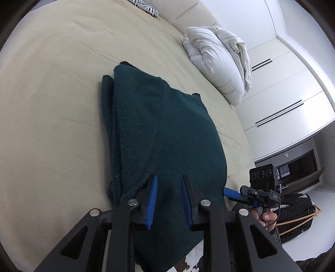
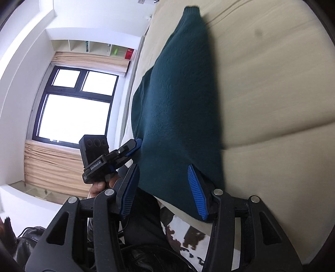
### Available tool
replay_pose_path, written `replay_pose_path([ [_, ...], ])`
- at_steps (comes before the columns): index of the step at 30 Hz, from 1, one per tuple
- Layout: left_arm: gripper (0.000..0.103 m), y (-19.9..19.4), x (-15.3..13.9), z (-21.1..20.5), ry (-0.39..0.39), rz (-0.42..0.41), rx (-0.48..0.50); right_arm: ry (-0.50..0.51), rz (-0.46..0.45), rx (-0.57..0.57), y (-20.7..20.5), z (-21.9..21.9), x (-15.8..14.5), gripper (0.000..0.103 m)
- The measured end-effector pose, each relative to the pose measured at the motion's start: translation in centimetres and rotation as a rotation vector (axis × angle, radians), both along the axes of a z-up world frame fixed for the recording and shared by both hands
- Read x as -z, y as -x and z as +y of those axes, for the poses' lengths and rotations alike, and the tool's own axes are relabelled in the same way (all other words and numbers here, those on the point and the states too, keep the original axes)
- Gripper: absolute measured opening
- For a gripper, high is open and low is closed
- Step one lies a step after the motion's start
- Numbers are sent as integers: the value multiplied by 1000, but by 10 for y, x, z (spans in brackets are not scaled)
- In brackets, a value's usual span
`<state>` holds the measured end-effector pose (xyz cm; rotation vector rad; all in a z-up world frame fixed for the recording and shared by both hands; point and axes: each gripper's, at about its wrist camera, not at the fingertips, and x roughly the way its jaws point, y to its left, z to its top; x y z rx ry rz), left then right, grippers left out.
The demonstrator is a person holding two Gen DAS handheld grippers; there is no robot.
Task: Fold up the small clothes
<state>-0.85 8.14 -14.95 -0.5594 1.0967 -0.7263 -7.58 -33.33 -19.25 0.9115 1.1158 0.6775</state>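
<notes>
- The bed (image 1: 52,94), covered by a cream sheet, fills most of both views and carries everything else.
- A dark green knitted sweater (image 1: 163,134) lies folded on the sheet near the bed's edge, several layers showing along its left side in the left wrist view. One narrow end reaches away toward the far side of the bed in the right wrist view.
- A white bundled duvet (image 1: 217,62) sits on the bed beyond the sweater, well apart from it, close to the white wardrobe doors (image 1: 289,87).
- A window (image 2: 75,108) with a dark frame and beige curtains stands beside the bed in the right wrist view.
- A zebra-print pillow (image 1: 146,7) lies at the far top of the bed.
- The left gripper (image 1: 167,198) hovers over the near end of the sweater, its blue-padded fingers (image 1: 151,200) spread apart with green knit visible between them and nothing clamped.
- The right gripper (image 2: 163,188) is at the sweater's near corner by the bed edge, fingers (image 2: 196,192) wide apart. The right pad lies against the cloth's edge, but no cloth is pinched.
- Each gripper also shows in the other's view, held by a hand (image 1: 266,216) below the bed edge.
</notes>
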Motion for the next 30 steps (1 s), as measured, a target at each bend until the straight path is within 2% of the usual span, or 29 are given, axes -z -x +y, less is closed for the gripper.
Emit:
replay_pose_path([
  [3, 29, 3, -16, 8, -16, -29, -36, 63, -4, 63, 5, -23, -12, 50],
  [6, 48, 4, -33, 22, -55, -71, -104, 76, -13, 127, 5, -51, -24, 50],
  [8, 49, -1, -43, 25, -32, -91, -115, 71, -41, 142, -2, -55, -33, 50],
  [12, 50, -15, -57, 4, -33, -143, -66, 62, -102, 57, -32, -23, -51, 50],
  [15, 50, -42, -54, -17, -38, -129, -39, 47, -146, -5, -64, 6, -58, 50],
  [19, 50, -80, -34, -27, -150, -65, -29, 14, -107, 42, -109, 21, -50, 52],
  [20, 49, -88, -25, -24, -146, -28, -34, 16, -78, 70, -120, 19, -44, 53],
  [22, 44, -94, -15, -13, -90, 2, -47, 21, -23, 122, -136, 7, -31, 52],
  [25, 36, -94, -6, 4, -22, 31, -82, -4, -13, 190, -139, -13, -29, 53],
  [27, 36, -85, -10, 17, -24, 20, -117, 36, -26, 256, -130, -35, -30, 53],
  [29, 39, -75, -21, 28, -30, -6, -160, 44, 14, 319, -120, -60, -23, 55],
  [30, 49, -68, -28, 34, -57, -29, -192, 54, 36, 358, -110, -73, -21, 55],
])
